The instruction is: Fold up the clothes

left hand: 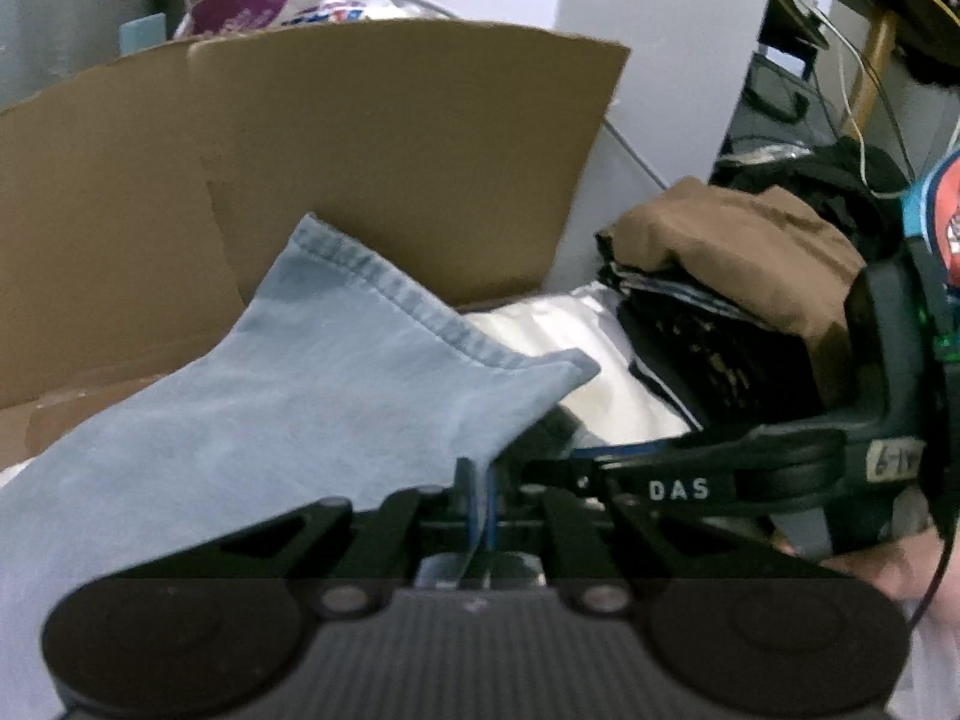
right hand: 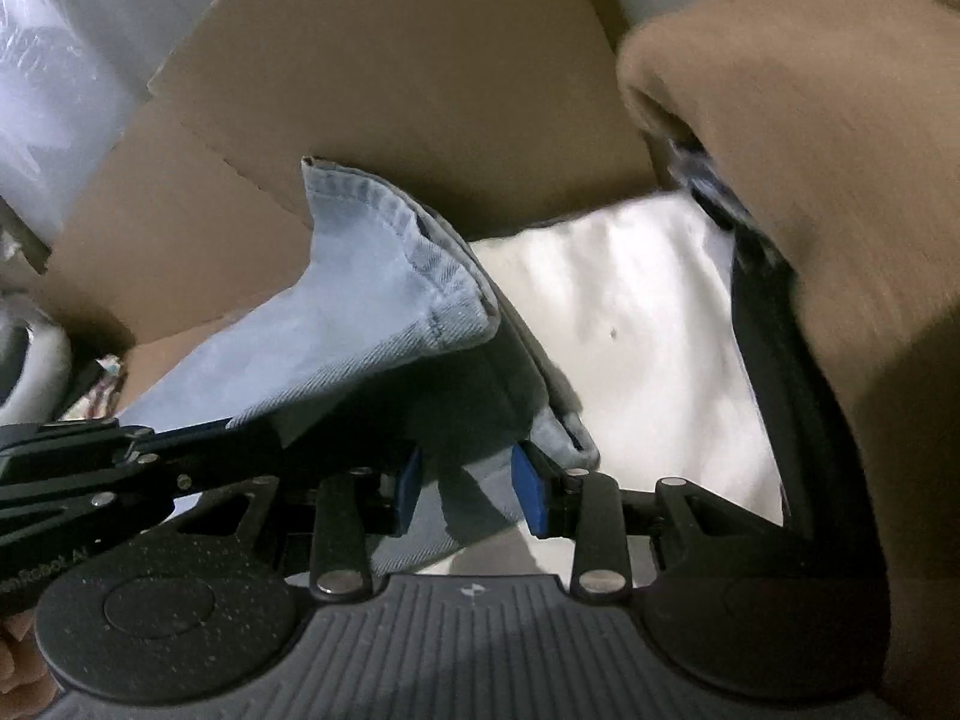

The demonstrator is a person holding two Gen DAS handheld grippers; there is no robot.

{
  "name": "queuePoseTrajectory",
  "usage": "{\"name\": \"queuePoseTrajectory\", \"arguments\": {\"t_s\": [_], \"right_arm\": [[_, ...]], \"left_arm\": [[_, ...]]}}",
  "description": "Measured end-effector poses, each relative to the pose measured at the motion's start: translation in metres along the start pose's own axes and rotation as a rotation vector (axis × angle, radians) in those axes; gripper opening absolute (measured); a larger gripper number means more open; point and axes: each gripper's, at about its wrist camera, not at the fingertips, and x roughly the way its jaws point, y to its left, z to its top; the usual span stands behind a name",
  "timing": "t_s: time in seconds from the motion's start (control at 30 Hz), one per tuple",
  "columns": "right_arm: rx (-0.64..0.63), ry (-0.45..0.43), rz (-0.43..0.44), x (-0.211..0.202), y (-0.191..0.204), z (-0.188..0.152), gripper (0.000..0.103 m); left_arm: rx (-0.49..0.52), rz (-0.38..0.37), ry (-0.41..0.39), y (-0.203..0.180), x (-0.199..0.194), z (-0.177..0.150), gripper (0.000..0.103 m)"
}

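A light blue denim garment [left hand: 312, 396] is lifted off the white bedding [left hand: 570, 330], its stitched hem [right hand: 384, 210] standing up. My left gripper [left hand: 477, 480] is shut on a fold of it at the near edge. In the right wrist view the left gripper [right hand: 150, 444] reaches in from the left and pinches the denim [right hand: 372, 348]. My right gripper [right hand: 468, 489] has its blue pads [right hand: 531, 492] closed around a thick bunch of the same denim. The right gripper [left hand: 558, 471] also shows from the side, held by a hand [left hand: 900, 570].
An open cardboard box [left hand: 360, 150] stands right behind the denim. A stack of folded clothes topped by a brown garment [left hand: 738, 252] sits close on the right, with that brown garment [right hand: 810, 180] beside my right gripper. Cables and furniture [left hand: 852, 60] fill the far right.
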Motion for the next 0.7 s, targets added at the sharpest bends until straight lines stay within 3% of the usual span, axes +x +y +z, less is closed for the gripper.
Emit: {"name": "queuePoseTrajectory", "arguments": {"t_s": [0.7], "right_arm": [[0.045, 0.022, -0.071, -0.020, -0.003, -0.020, 0.041]], "left_arm": [[0.017, 0.001, 0.082, -0.010, 0.035, -0.033, 0.004]]}}
